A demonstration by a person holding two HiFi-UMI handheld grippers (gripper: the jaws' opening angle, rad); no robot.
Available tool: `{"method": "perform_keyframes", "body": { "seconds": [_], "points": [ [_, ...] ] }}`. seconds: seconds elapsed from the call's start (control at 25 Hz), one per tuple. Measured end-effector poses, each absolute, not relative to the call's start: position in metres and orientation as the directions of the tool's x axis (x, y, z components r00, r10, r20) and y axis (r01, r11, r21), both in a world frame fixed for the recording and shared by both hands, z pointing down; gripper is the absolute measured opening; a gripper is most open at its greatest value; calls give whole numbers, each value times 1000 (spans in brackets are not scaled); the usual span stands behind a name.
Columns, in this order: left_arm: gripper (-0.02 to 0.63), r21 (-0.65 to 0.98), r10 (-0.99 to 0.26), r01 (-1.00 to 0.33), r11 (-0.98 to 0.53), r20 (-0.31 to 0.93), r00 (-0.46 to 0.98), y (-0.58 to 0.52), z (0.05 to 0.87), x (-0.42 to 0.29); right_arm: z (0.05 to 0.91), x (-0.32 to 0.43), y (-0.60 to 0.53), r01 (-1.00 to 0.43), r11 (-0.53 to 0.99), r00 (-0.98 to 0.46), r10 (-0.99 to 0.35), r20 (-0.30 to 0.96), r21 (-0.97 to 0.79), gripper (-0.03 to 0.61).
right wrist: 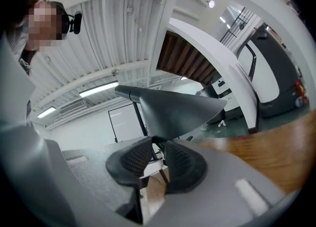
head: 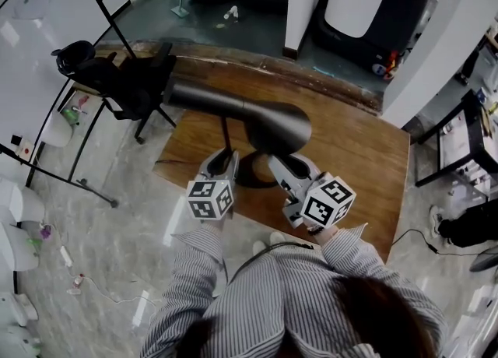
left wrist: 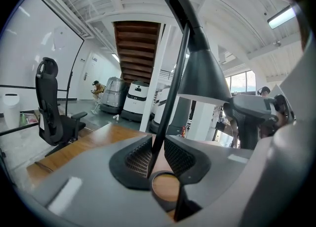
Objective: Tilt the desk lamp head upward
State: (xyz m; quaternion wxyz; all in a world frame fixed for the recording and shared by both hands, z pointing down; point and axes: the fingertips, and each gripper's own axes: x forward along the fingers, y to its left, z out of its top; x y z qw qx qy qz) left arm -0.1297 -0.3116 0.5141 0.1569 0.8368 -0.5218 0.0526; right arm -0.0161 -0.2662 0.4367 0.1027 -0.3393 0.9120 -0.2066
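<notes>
The black desk lamp stands on the wooden table just in front of the person. Its round base lies between the two tools, and its cone-shaped lamp head hangs over the base with the mouth facing down, so I judge that the upward tilt has not begun.

The left tongs are closed on the thin upright stem, which runs up between the ribbed pads on its lower part, close to the base. This grip looks like an anchor: a lamp this slim would probably slide or tip if only the head were pushed.

The right tongs come in from the other side, roughly level, at the head's lower rim. The rim dips between their tips, with one pad outside the cone and the other under its mouth. A narrow gap shows between the pads further down, and I cannot tell whether they are pinching the rim yet. Taking the rim rather than the neck likely gives the best leverage on the head's joint.

The next move calls for lifting the rim while the stem is held steady. The smooth cone could slip out of a shallow grip.
</notes>
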Motion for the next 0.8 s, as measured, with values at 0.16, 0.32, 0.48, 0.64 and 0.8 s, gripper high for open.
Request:
{"method": "perform_keyframes", "body": {
  "seconds": [0.16, 0.32, 0.48, 0.64, 0.8],
  "points": [
    [78, 205, -857, -891, -405, 256, 448, -311, 514, -129, 423, 2, -268, -633, 677, -723, -690, -25, -376, 74],
    [78, 202, -856, -893, -403, 263, 446, -311, 513, -126, 406, 23, -270, -691, 667, -690, -724, -20, -278, 71],
    [78, 197, -856, -894, -401, 268, 443, -310, 514, -127, 389, 34, -272, -729, 657, -665, -747, -31, -190, 71],
    [75, 180, -856, -898, -403, 273, 439, -310, 515, -125, 368, 47, -272, -765, 633, -630, -774, -70, -121, 71],
    [71, 162, -860, -902, -401, 274, 431, -310, 514, -126, 339, 56, -273, -786, 614, -604, -787, -127, -64, 64]
  ]
}}
